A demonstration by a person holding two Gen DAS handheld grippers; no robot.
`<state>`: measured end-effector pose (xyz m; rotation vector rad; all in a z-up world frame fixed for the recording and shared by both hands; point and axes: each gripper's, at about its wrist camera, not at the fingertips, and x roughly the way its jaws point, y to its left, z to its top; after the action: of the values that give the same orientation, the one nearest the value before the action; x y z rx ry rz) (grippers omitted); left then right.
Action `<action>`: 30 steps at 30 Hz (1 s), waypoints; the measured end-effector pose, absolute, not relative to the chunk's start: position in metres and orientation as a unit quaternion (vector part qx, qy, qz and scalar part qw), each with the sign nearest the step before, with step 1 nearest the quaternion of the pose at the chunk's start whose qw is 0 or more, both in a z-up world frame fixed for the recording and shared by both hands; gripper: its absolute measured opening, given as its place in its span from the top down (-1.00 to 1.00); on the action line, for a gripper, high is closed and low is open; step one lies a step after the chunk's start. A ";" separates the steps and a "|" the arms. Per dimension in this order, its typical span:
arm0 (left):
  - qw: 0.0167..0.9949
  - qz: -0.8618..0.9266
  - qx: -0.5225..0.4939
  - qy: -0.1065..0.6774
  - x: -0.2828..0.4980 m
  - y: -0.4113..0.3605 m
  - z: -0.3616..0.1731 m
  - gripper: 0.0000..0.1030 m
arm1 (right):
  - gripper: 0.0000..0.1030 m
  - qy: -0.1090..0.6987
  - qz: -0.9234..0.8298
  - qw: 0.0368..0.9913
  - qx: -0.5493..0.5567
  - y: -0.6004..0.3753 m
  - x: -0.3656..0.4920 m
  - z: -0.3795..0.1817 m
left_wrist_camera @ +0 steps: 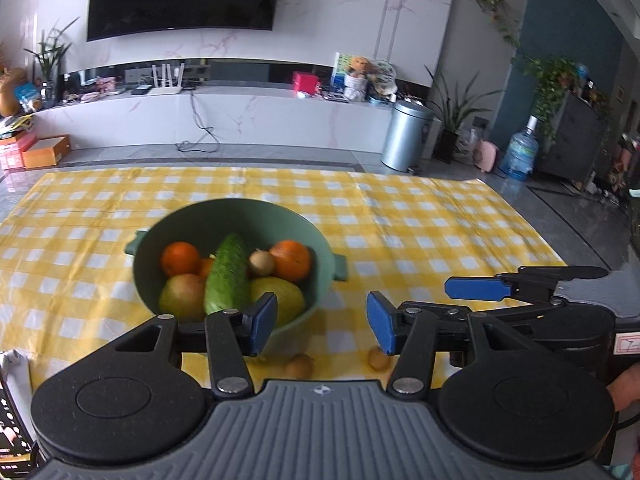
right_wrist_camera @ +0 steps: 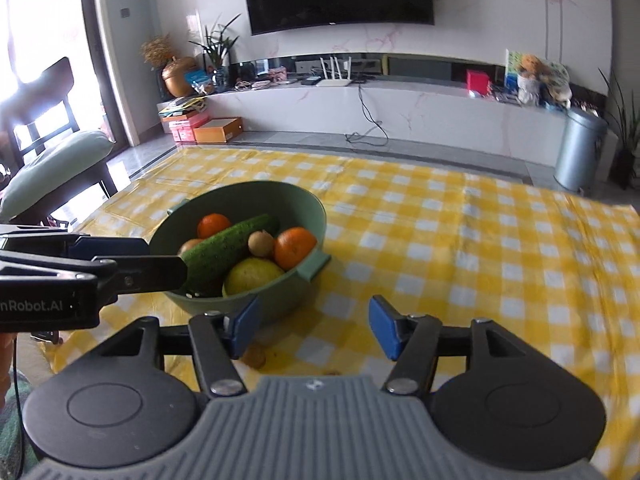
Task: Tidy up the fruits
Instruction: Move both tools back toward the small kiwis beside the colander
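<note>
Chair (right_wrist_camera: 52, 136) (right wrist view only); bowl (right_wrist_camera: 192, 216) both.

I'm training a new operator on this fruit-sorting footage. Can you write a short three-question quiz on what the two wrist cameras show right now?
1. True or false: the cucumber lies on the cloth beside the green bowl.
2. How many small brown fruits lie on the cloth outside the bowl in the left wrist view?
3. Which is gripping something? A. left gripper B. right gripper C. neither

Key: 1 false, it rests inside the bowl; 2 two; 3 C, both stand open and empty.
</note>
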<state>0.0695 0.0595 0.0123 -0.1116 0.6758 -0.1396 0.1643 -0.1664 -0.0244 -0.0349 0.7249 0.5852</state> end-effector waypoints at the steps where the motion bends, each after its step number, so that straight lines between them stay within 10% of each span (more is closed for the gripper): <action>1: 0.939 -0.075 -0.053 0.333 0.067 0.056 0.011 -0.19 | -0.12 0.354 0.278 0.893 -0.011 -0.172 0.162 -0.027; 30: 0.890 -0.122 -0.036 0.437 0.071 0.024 -0.055 -0.19 | 0.00 0.413 0.231 0.881 -0.020 -0.204 0.149 -0.095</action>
<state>0.0713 0.0237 -0.0552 -0.0756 0.9079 -0.2531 0.1494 -0.2037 -0.0952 -0.0427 0.8606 0.4811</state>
